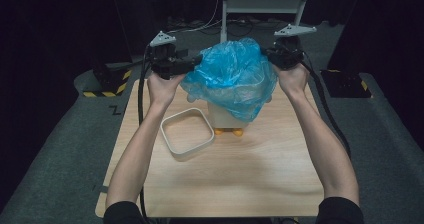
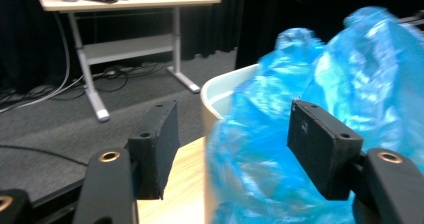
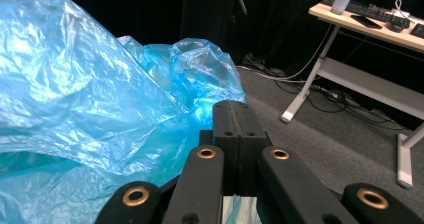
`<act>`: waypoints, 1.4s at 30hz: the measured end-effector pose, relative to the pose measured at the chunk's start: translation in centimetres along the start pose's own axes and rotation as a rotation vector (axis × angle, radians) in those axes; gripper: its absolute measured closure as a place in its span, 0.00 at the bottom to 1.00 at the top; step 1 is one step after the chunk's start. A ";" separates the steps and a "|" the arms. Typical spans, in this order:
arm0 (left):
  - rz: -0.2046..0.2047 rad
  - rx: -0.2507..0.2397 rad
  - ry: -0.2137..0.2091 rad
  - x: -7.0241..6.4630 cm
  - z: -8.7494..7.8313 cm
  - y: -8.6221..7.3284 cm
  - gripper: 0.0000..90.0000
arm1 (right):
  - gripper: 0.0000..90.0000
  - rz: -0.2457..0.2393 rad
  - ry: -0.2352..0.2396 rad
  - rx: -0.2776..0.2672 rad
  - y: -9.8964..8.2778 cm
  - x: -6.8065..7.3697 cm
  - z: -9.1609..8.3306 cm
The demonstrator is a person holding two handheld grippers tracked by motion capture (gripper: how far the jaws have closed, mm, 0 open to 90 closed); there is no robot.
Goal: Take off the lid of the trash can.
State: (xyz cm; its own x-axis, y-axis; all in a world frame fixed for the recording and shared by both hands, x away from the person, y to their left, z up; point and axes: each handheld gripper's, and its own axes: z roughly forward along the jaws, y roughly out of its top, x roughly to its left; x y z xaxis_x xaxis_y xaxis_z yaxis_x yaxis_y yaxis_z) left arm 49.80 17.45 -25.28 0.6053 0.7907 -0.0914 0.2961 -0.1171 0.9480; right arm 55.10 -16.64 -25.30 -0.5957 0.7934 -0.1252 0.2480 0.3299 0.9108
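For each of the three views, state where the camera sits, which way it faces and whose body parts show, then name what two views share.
High view: above the person's side, looking forward and down on the table; both forearms, left gripper and right gripper flank the blue bag over the white bin.
Left gripper view: on the left gripper, jaws apart, facing the bag and bin rim.
Right gripper view: on the right gripper, jaws shut, bag alongside.
Shared: both gripper views show the bag and a desk beyond.
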 end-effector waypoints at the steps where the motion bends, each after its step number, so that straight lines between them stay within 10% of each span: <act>1: 0.001 -0.001 -0.010 -0.2 -0.1 0.0 0.40 | 1.00 0.001 0.000 0.001 0.0 0.0 0.0; 10: 0.013 -0.007 -0.072 -1.5 0.0 0.4 0.38 | 1.00 0.000 0.004 0.005 0.1 0.2 -0.2; 21: 0.041 0.056 -0.015 -1.7 1.8 1.2 0.94 | 0.81 0.004 0.028 -0.037 0.3 0.1 -1.2; 33: 0.038 0.077 0.011 -1.0 2.6 1.6 1.00 | 0.60 -0.054 0.098 -0.048 0.2 0.8 -2.8; 42: 0.017 0.090 0.013 -0.3 3.6 2.1 1.00 | 1.00 -0.076 0.077 -0.021 0.6 0.5 -1.3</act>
State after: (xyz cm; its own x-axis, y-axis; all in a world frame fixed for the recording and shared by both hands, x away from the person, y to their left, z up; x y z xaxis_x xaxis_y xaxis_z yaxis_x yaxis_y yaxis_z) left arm 52.87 14.79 -24.34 0.6012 0.7959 -0.0707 0.3513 -0.1838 0.9181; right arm 53.95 -16.69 -24.30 -0.6695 0.7244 -0.1644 0.1843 0.3763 0.9080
